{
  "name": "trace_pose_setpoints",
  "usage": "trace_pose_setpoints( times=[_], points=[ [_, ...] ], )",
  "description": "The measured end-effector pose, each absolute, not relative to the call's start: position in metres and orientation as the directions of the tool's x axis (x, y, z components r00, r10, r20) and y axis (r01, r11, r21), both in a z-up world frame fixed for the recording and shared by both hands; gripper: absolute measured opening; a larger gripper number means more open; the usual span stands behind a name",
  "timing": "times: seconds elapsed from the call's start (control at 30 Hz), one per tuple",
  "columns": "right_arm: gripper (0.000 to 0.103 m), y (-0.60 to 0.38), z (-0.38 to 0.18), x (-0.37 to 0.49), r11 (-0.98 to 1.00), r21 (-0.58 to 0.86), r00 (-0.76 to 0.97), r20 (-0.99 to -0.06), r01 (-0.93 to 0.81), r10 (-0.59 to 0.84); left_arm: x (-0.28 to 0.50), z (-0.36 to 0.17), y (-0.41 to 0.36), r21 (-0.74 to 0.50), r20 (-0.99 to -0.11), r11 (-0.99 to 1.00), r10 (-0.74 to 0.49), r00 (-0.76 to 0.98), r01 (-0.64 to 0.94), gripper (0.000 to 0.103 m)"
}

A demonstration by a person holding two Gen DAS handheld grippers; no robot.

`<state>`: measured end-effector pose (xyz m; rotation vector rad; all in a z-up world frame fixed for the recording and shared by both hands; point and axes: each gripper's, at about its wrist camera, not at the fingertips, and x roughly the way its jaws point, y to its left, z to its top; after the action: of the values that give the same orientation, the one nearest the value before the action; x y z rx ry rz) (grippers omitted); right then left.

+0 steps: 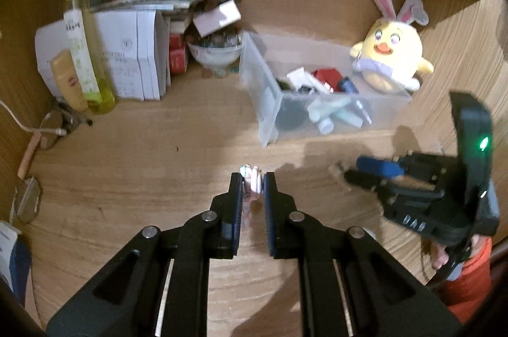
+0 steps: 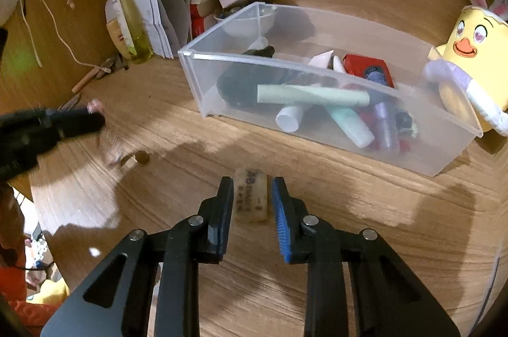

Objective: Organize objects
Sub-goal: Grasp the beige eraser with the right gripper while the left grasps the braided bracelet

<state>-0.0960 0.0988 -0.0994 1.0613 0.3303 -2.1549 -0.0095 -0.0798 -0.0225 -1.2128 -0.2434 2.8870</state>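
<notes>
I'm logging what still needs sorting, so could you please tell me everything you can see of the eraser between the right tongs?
The eraser is a small off-white rectangular block, rubbery-looking and a little grubby, with dark printed characters, including what looks like "4B", on its top face. It lies flat on the wooden desk, in front of the clear plastic bin and outside it. The right tongs straddle it, one finger on each side; whether the pads actually press it cannot be told.

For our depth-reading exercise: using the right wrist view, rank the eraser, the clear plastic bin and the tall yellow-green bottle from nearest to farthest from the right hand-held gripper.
1. Eraser: lying on the desk between the fingers of the right hand-held gripper.
2. Clear plastic bin: ahead and to the right, mid-desk.
3. Tall yellow-green bottle: far back left, by the papers near the wall.
</notes>
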Motion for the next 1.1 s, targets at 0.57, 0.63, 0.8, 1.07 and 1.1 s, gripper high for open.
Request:
trace_pose_setpoints(
  times=[0.57,0.63,0.8,1.07,1.1],
  points=[
    [0.022,0.090,-0.113,-0.096,-0.715,0.020,-0.429,-0.788,0.699,-0.441,-0.034,0.007,-0.067,-0.120,-0.645,-0.993,0.075,-0.761,0.004,0.012],
    [0.022,0.092,-0.112,-0.097,-0.722,0.028,-0.430,-0.787,0.691,-0.442,-0.037,-0.004,-0.070,-0.127,-0.677,-0.992,0.083,-0.731,0.005,0.012],
    [0.022,0.099,-0.107,-0.098,-0.731,0.065,-0.429,-0.773,0.679,-0.468,-0.045,-0.033,-0.072,-0.132,-0.747,-0.991,0.100,-0.657,0.000,0.027],
    [0.022,0.108,-0.099,-0.103,-0.751,0.091,-0.442,-0.759,0.654,-0.477,-0.057,-0.060,-0.050,-0.077,-0.796,-0.995,0.104,-0.596,-0.071,0.038],
    [0.022,0.110,-0.098,-0.104,-0.753,0.093,-0.444,-0.758,0.651,-0.478,-0.059,-0.062,-0.048,-0.073,-0.801,-0.994,0.104,-0.589,-0.077,0.038]
  ],
)
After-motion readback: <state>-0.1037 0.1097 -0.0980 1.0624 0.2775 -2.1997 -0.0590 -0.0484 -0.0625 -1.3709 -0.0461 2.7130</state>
